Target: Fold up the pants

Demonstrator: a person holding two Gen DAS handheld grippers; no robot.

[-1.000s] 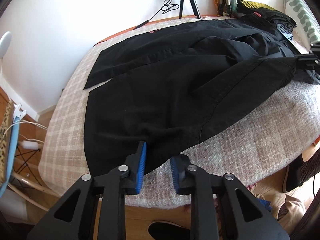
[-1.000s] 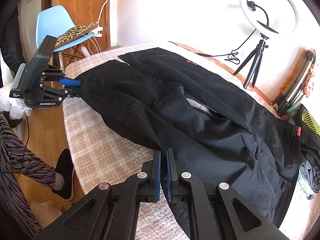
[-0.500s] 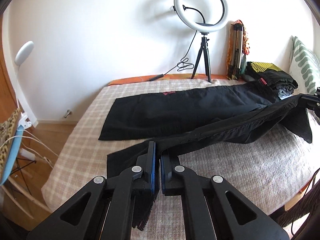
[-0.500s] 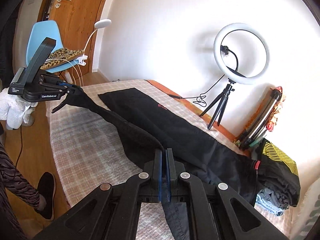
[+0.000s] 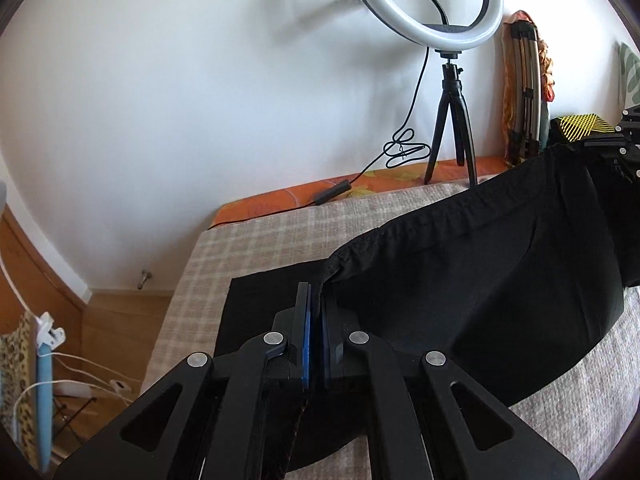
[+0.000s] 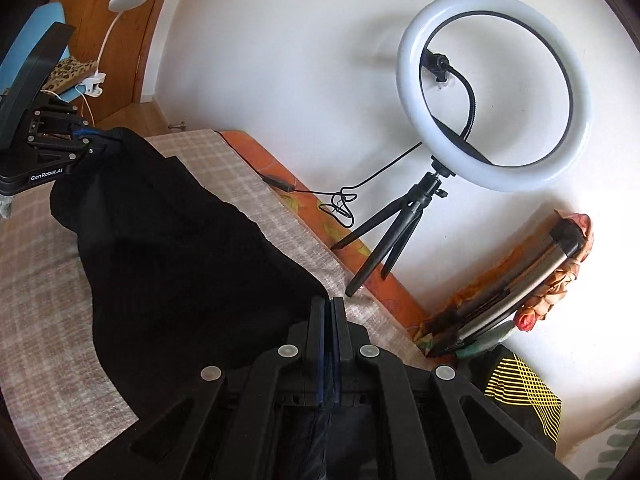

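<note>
The black pants [image 5: 460, 280] hang stretched between my two grippers above the checked bed cover [image 5: 260, 244]. My left gripper [image 5: 316, 300] is shut on one end of the lifted leg; it also shows at the far left of the right wrist view [image 6: 86, 140]. My right gripper [image 6: 328, 312] is shut on the other end of the pants [image 6: 180, 272]; it shows at the right edge of the left wrist view [image 5: 616, 140]. The lower leg lies flat on the bed beneath [image 5: 256, 300].
A ring light on a tripod [image 5: 448, 80] stands at the far bed edge with its cable [image 5: 400, 148]. Folded clothes with a yellow pattern [image 6: 520, 392] lie at the right. A blue chair [image 6: 24, 40] and lamp [image 6: 128, 0] stand left of the bed.
Both grippers have carried the lifted pant leg higher and toward the far side of the bed, over the other leg. The left gripper closed on the fabric a second ago.
</note>
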